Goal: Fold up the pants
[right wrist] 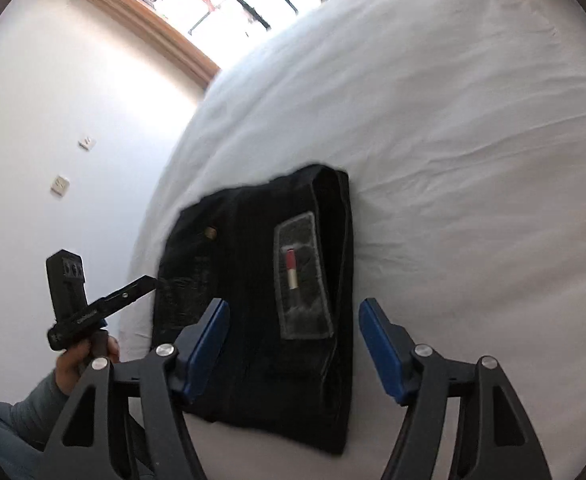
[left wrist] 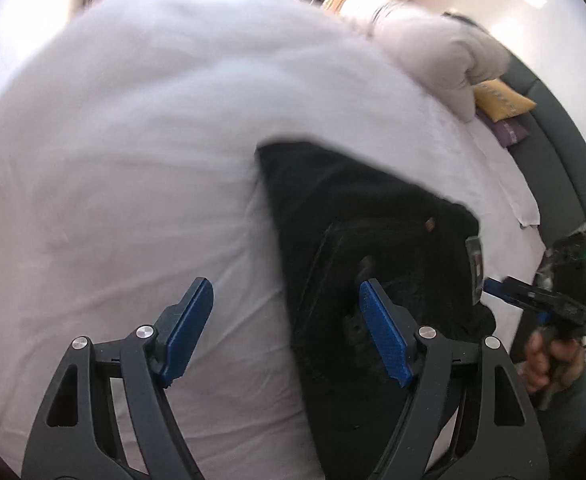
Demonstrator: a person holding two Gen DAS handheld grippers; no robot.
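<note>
Black pants (right wrist: 261, 304), folded into a compact rectangle, are lying on a white bed sheet (right wrist: 453, 160) that is covering the bed. In the right wrist view the bundle is sitting between and just beyond the two blue-padded fingers, with a grey rectangular patch (right wrist: 303, 276) facing up; a small red and cream tag (right wrist: 291, 268) is showing on that patch, and a small brass-coloured button (right wrist: 212, 233) is showing nearer the left edge of the fabric.

The right gripper (right wrist: 293, 338) is hovering over the pants with its fingers spread wide apart, holding nothing. The left gripper (left wrist: 285, 322) is also standing wide open and empty; in its own view, its right finger pad (left wrist: 385, 340) is lying over the dark fabric (left wrist: 373, 240), while the other pad is over bare sheet. Whether that pad is touching the cloth is hard to tell, because the picture is blurred.

Each camera is catching the other tool at the edge of its picture, gripped by a bare hand: the left hand (right wrist: 81, 360) with a grey sleeve, and the right hand (left wrist: 549, 360).

Further up the bed, a crumpled pale duvet (left wrist: 433, 40) is bunching near a yellow cushion (left wrist: 501, 98) and a purple one (left wrist: 511, 130). A window with a wooden frame (right wrist: 153, 20) is showing beyond the far end of the bed.
</note>
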